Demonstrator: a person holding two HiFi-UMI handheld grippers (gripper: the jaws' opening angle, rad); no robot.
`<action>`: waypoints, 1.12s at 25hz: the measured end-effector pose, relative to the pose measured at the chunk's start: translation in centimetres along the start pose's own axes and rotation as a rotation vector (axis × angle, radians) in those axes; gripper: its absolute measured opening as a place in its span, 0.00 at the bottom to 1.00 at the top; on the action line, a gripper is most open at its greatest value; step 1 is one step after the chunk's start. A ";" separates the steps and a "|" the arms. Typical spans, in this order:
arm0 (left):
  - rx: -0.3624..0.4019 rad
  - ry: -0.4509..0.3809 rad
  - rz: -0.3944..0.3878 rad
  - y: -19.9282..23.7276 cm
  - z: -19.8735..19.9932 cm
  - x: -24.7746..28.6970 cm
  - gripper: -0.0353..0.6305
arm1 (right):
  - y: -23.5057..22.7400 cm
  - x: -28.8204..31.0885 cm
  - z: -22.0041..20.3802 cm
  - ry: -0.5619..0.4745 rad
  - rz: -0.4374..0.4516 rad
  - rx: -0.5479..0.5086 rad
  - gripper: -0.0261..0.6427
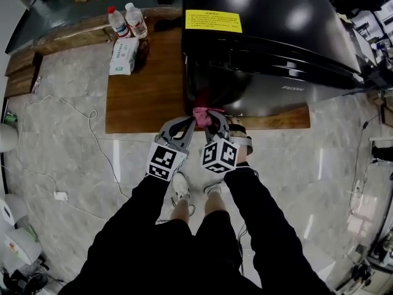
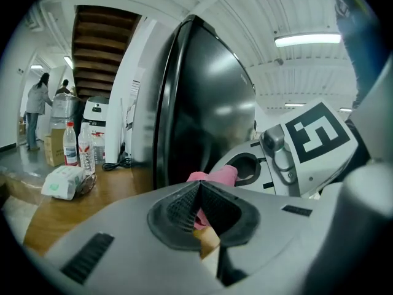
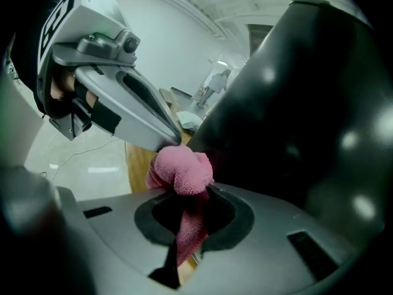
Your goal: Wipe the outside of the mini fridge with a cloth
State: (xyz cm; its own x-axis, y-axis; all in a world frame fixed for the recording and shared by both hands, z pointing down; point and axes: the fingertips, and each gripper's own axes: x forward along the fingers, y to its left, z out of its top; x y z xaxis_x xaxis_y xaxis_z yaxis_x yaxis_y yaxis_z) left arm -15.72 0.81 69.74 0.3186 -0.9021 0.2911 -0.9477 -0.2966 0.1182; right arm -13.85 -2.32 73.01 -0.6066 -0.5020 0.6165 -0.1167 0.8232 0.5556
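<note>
Right gripper (image 1: 217,120) and left gripper (image 1: 193,124) pinch cloth (image 1: 204,115) at fridge (image 1: 270,35); bottles (image 1: 136,20) beyond.

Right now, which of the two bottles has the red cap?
The bottle standing farther from the mini fridge; its neighbour, nearer the fridge, wears a white cap.

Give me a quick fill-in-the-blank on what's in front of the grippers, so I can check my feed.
The cloth pinched by the right gripper is ___.
The label on the mini fridge is ___.
Beside the tissue pack stand ___ water bottles.
Missing: pink; yellow; two.
</note>
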 end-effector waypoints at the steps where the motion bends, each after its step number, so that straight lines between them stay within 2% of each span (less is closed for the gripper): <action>1: -0.007 0.011 0.002 0.2 -0.7 0.3 0.06 | 0.5 0.5 -0.4 0.011 0.011 -0.001 0.11; 10: -0.058 0.107 0.027 1.1 -5.6 1.7 0.06 | 4.2 4.5 -3.9 0.101 0.115 0.005 0.11; 17: -0.101 0.161 0.048 1.7 -7.1 1.4 0.06 | 6.2 6.4 -5.7 0.165 0.185 0.017 0.11; 20: -0.105 0.134 0.058 1.3 -5.3 0.4 0.06 | 5.4 4.4 -4.5 0.122 0.170 0.047 0.11; 23: -0.099 0.089 0.055 -0.4 -1.9 -1.2 0.06 | 3.9 0.1 -2.7 0.053 0.122 0.090 0.11; 28: -0.063 -0.004 0.020 -5.2 5.8 -3.3 0.06 | -1.2 -9.2 0.1 -0.075 -0.033 0.144 0.11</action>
State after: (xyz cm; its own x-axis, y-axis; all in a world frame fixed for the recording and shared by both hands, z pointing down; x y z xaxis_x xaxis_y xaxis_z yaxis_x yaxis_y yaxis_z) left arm -11.93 3.49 62.72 0.2998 -0.9090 0.2897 -0.9505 -0.2585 0.1724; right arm -8.19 1.36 66.61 -0.6570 -0.5129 0.5525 -0.2460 0.8386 0.4860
